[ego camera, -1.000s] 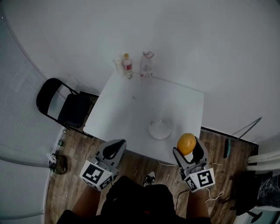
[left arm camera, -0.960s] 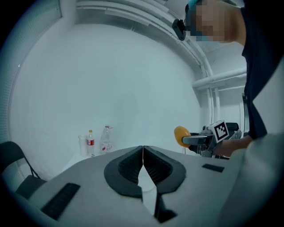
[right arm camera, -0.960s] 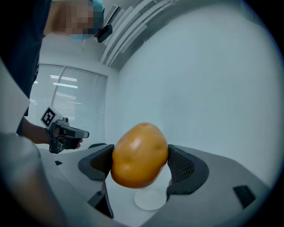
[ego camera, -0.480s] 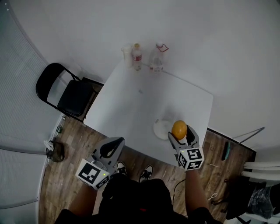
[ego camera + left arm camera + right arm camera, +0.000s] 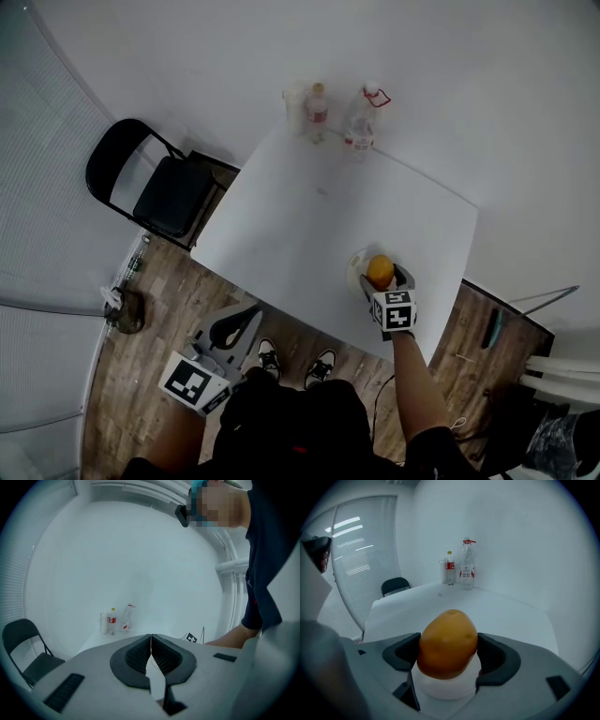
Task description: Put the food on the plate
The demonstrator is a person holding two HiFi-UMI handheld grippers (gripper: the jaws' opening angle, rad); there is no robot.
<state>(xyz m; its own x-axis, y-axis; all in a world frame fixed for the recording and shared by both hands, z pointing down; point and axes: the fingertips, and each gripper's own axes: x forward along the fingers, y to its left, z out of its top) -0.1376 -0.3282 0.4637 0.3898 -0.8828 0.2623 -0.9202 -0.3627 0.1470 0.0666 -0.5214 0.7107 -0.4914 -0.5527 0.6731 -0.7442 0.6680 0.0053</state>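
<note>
Held by its sides in the right gripper (image 5: 449, 654), jaws parted only as wide as the orange fruit (image 5: 447, 639), long axis pointing up and away from the camera. Directly beneath, the white plate (image 5: 355, 265), close to the near right edge of the table (image 5: 309, 216); touching or just above, hard to tell. Probably only a short lowering and release left. On the left gripper (image 5: 151, 651): jaws closed on nothing, beyond the table's near edge, well apart from the plate.
</note>
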